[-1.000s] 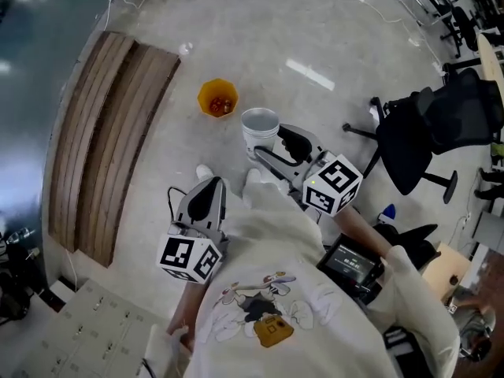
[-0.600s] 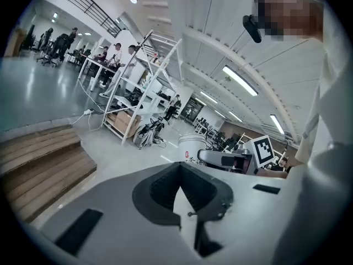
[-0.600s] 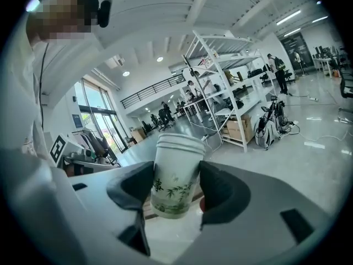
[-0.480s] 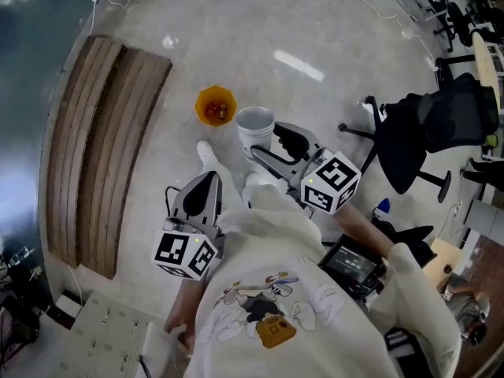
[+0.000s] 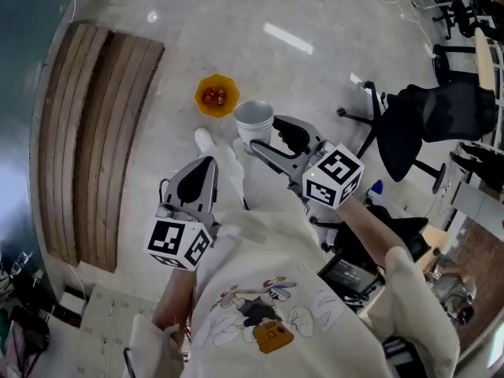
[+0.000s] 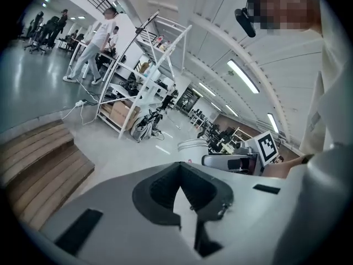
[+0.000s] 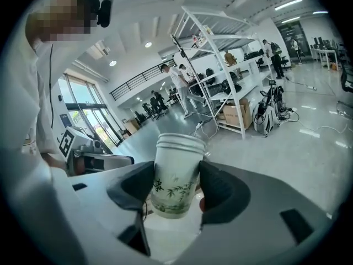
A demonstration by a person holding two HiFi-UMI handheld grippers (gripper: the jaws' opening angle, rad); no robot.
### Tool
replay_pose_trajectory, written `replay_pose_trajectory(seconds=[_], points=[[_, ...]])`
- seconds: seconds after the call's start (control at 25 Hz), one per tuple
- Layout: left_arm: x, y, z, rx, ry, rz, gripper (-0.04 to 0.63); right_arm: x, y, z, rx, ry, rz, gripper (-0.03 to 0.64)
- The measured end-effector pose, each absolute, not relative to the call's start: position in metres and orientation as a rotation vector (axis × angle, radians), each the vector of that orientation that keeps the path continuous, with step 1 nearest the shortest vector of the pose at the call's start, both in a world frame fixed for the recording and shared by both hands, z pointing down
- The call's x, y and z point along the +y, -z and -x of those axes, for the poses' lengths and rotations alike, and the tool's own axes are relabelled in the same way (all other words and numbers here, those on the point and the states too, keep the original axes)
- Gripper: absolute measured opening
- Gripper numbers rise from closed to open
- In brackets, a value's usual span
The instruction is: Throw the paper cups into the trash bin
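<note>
White paper cup (image 5: 253, 119), printed with green bamboo leaves and doubled at the rim, stands upright between the right tongs (image 5: 261, 138). In the right gripper view the two dark pads (image 7: 218, 191) press its sides just below the rim, and the base of the cup (image 7: 174, 187) hangs free between the right tongs (image 7: 176, 174).

The orange trash bin (image 5: 216, 95) stands on the pale glossy floor (image 5: 315, 69), just to the far left of the cup in the head view. Its mouth is open and small red things lie inside. The cup appears beside the bin, not over it.

The left tongs (image 5: 206, 165) are held nearer and to the left, apart from the cup. In the left gripper view the left tongs (image 6: 180, 173) are drawn together at the tips with nothing between them.

Wooden boards (image 5: 94, 132) lie on the floor at the far left, and a black office chair (image 5: 429, 124) stands to the right.
</note>
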State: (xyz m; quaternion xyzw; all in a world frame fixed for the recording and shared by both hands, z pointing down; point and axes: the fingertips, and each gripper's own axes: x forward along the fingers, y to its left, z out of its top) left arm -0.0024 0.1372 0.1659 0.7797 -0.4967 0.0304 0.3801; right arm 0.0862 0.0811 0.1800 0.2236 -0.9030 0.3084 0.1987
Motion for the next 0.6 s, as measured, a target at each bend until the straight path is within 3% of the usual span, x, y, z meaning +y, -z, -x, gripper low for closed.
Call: replay_pose_trajectory(seconds=[0.24,0.6], points=[[0.115,-0.198,0.003,-1.283,-0.124,-1.959,0.006,0.071,-0.211,-0.077,-2.498,-0.861,-0.517,0.265],[0.079,-0.329,0.032,-1.299,-0.211,-1.835,0.006,0.024,-0.334,-0.043,-2.463,-0.874,-0.375,0.265]])
